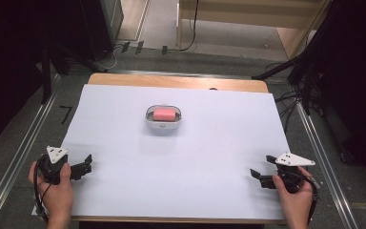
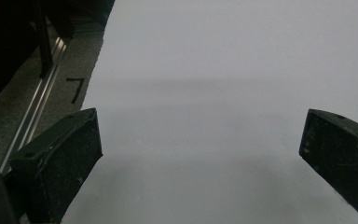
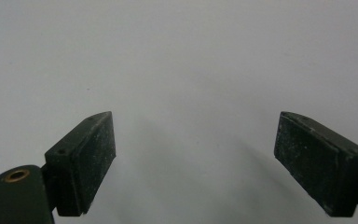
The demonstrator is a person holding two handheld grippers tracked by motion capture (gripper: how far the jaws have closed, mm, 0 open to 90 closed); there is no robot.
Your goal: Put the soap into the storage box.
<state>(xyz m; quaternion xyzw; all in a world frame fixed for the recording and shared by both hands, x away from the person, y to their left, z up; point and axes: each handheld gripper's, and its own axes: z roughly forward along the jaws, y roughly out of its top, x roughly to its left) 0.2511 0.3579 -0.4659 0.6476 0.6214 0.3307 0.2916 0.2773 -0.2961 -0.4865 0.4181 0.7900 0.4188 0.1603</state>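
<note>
A pink soap bar (image 1: 164,114) lies in a small white oval dish (image 1: 163,126) near the middle of the white sheet (image 1: 181,167), toward the far side. My left gripper (image 1: 88,164) rests at the sheet's near left, held in a hand, jaws wide apart and pointing right. At the near right, my right gripper (image 1: 261,170) is held the same way, jaws spread and pointing left. In the left gripper view the left gripper (image 2: 200,149) has only bare sheet between its jaws. Bare sheet also lies between the jaws of the right gripper (image 3: 196,158) in its own view.
The sheet covers a wooden table (image 1: 176,81). Metal rails (image 1: 19,157) run along both sides on grey floor, with a "7" mark (image 1: 66,113) at the left. Black cables (image 1: 290,102) and stands sit at the far right, a wooden frame (image 1: 248,19) beyond.
</note>
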